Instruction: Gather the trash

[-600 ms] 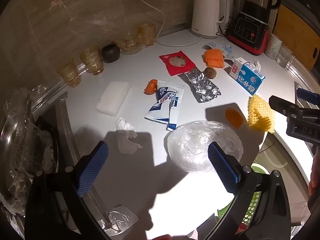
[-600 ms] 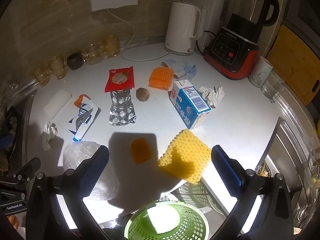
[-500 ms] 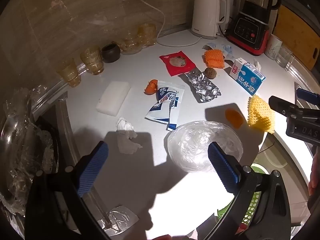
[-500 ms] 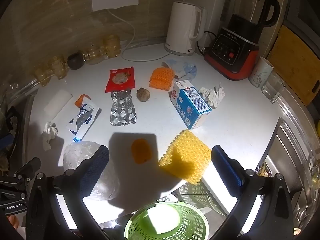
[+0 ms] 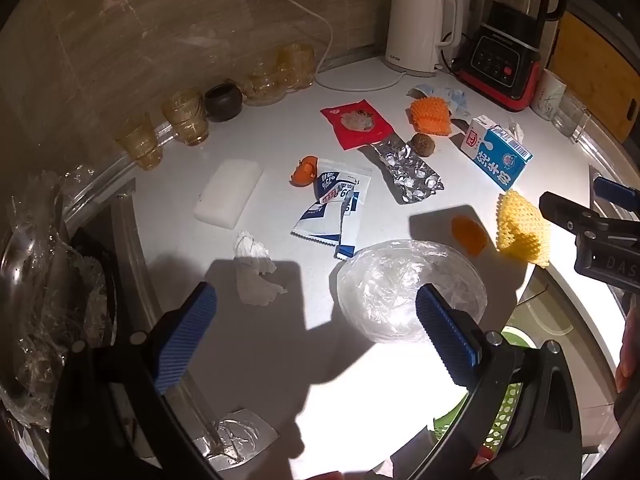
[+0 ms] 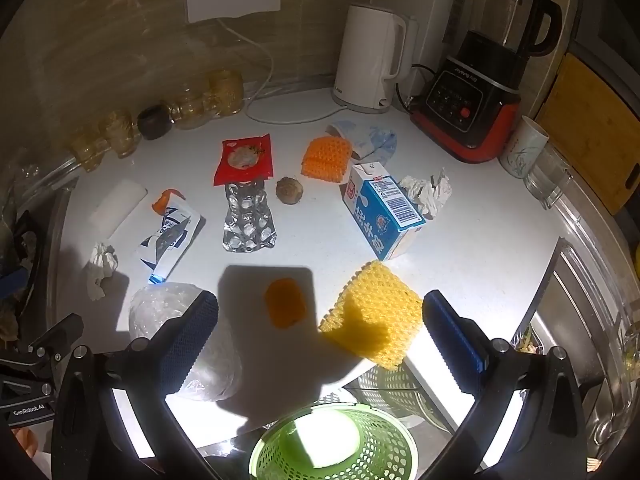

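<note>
Above the littered counter [image 5: 280,360], both claws [image 5: 316,332] [image 6: 320,332] hang released; collecting hasn't begun, next grasp the yellow foam net [image 6: 374,312].

Peel [image 6: 284,302] left of sponge [image 6: 374,314]

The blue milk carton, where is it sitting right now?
The blue milk carton lies on its side on the white counter, right of centre in the right wrist view, between the orange foam net and a crumpled tissue.

white counter [image 6: 480,240] under hard light, beige tiled wall [image 6: 100,40] behind, steel sink [image 6: 580,340] alongside
</note>
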Demonstrator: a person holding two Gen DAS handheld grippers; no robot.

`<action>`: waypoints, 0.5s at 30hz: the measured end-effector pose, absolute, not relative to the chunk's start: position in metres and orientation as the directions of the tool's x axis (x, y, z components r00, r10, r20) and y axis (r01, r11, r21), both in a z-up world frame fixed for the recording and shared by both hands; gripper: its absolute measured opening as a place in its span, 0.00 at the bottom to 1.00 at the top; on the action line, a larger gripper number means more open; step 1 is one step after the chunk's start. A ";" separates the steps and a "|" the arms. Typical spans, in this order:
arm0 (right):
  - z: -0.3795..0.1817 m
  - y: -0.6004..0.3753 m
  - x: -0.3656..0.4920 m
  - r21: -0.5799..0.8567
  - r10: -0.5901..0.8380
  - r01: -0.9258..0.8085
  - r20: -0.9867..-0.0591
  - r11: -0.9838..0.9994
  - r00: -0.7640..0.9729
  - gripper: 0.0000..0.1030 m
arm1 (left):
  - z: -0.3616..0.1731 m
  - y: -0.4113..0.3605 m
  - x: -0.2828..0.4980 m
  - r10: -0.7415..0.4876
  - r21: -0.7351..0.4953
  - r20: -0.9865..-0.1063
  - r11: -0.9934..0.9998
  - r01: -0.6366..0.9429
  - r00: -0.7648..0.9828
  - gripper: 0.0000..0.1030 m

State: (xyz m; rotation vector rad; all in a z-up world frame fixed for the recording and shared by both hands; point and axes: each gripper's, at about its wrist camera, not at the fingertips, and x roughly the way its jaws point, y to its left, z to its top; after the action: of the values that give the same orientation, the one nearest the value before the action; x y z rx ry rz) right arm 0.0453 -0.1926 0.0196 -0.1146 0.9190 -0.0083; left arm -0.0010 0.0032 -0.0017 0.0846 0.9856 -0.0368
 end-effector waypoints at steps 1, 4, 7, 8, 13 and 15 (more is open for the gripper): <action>0.020 -0.194 0.045 -0.103 -0.056 -0.042 -0.793 0.994 0.607 0.98 | -0.002 0.003 -0.001 0.007 0.054 -0.834 0.996 0.069 0.552 0.93; 0.022 -0.194 0.046 -0.103 -0.056 -0.042 -0.793 0.994 0.607 0.98 | -0.002 0.003 -0.002 0.006 0.052 -0.834 0.996 0.068 0.551 0.93; 0.022 -0.194 0.045 -0.103 -0.055 -0.043 -0.792 0.994 0.608 0.98 | -0.002 0.003 -0.002 0.006 0.051 -0.834 0.996 0.068 0.551 0.93; 0.023 -0.193 0.045 -0.103 -0.055 -0.044 -0.793 0.994 0.607 0.98 | -0.003 0.002 -0.002 0.006 0.052 -0.834 0.996 0.068 0.551 0.93; 0.022 -0.195 0.045 -0.104 -0.052 -0.051 -0.792 0.993 0.608 0.98 | 0.000 0.004 -0.002 0.004 0.051 -0.834 0.996 0.070 0.551 0.93; 0.021 -0.195 0.045 -0.104 -0.052 -0.050 -0.791 0.993 0.609 0.98 | -0.001 0.003 -0.001 0.006 0.052 -0.834 0.996 0.068 0.551 0.93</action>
State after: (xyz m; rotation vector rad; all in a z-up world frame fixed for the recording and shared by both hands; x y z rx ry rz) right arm 0.0447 -0.1947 0.0213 -0.1200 0.9161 -0.0013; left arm -0.0010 0.0034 -0.0010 0.0819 0.9866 -0.0369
